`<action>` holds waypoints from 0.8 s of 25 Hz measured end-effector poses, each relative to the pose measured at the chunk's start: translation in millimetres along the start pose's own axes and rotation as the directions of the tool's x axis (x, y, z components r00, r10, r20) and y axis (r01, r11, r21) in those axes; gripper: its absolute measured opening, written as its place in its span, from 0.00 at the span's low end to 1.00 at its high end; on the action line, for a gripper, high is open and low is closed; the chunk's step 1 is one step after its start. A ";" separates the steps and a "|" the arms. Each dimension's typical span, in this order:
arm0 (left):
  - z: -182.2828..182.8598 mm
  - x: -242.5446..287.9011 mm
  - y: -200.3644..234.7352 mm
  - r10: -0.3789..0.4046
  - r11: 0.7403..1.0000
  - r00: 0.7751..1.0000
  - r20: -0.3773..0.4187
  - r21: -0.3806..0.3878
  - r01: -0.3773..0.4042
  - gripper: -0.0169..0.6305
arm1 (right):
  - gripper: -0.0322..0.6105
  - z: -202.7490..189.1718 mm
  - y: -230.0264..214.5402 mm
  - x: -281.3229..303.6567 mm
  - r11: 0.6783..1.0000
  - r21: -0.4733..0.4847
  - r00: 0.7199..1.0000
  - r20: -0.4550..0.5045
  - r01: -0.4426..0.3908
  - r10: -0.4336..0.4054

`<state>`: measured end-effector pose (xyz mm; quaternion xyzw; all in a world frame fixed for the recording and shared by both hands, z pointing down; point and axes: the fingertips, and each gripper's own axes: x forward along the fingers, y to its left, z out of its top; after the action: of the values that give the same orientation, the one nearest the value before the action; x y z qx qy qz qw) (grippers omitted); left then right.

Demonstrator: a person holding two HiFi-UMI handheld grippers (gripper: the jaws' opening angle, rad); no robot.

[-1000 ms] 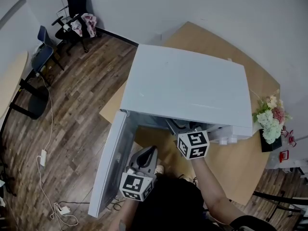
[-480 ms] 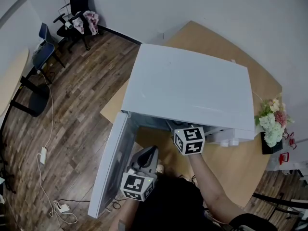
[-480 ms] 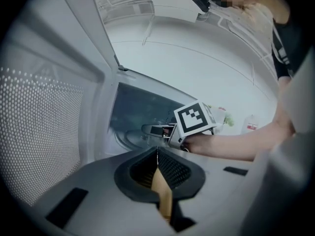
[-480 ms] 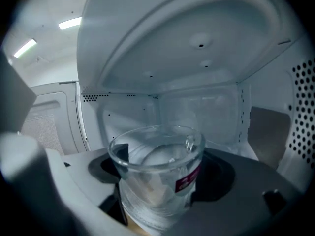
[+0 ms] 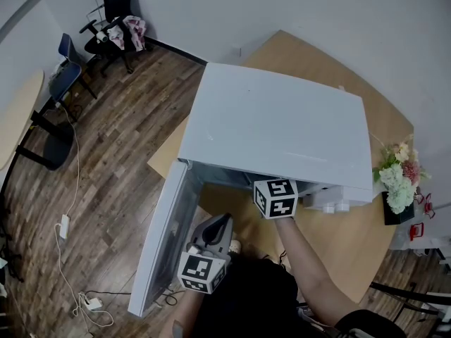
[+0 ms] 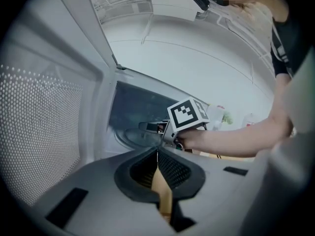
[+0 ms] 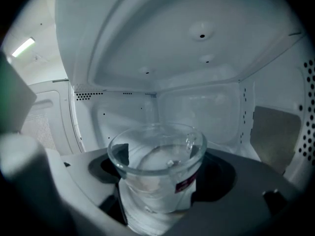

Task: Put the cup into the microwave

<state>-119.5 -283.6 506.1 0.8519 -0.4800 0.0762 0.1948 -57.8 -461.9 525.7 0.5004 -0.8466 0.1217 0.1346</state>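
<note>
The white microwave (image 5: 275, 125) stands on a wooden table (image 5: 352, 238) with its door (image 5: 165, 238) swung open to the left. My right gripper (image 7: 157, 186) is shut on a clear glass cup (image 7: 156, 156) and holds it upright inside the white cavity (image 7: 197, 107). In the head view only its marker cube (image 5: 275, 198) shows at the cavity mouth; the jaws and cup are hidden under the microwave top. My left gripper (image 5: 220, 222) hangs shut and empty in front of the open door, its jaws meeting in a line (image 6: 157, 152).
The door's perforated mesh (image 6: 39, 132) fills the left of the left gripper view. A bunch of flowers (image 5: 396, 178) stands at the table's right edge. Office chairs (image 5: 106, 27) and a floor cable (image 5: 70, 224) lie off to the left on the wooden floor.
My right gripper has pushed forward, carrying the cup deeper into the microwave; its marker cube now sits at the cavity mouth. The left gripper has stayed where it was.
</note>
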 end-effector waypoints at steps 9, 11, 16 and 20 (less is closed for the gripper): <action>0.0 -5.1 -3.0 -0.006 1.000 1.000 0.003 0.009 0.006 0.04 | 0.65 -0.5 3.7 -2.8 1.000 -0.014 1.000 -0.003 -0.007 0.007; 0.1 -6.8 -3.6 -0.005 1.000 1.000 0.004 0.011 0.005 0.04 | 0.65 -1.1 4.7 -5.5 1.000 -0.015 1.000 -0.005 -0.009 0.009; -1.3 -10.9 -6.2 -0.011 1.000 1.000 0.006 0.015 0.011 0.04 | 0.65 -4.1 7.0 -15.3 1.000 -0.022 1.000 0.000 -0.003 0.003; -1.1 -13.0 -9.8 -0.018 1.000 1.000 0.009 0.020 0.018 0.04 | 0.65 -4.3 7.8 -23.4 1.000 -0.029 1.000 0.007 -0.002 0.002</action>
<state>-117.9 -268.4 500.4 0.8584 -0.4726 0.0755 0.1848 -53.3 -437.7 521.0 0.4981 -0.8492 0.1077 0.1386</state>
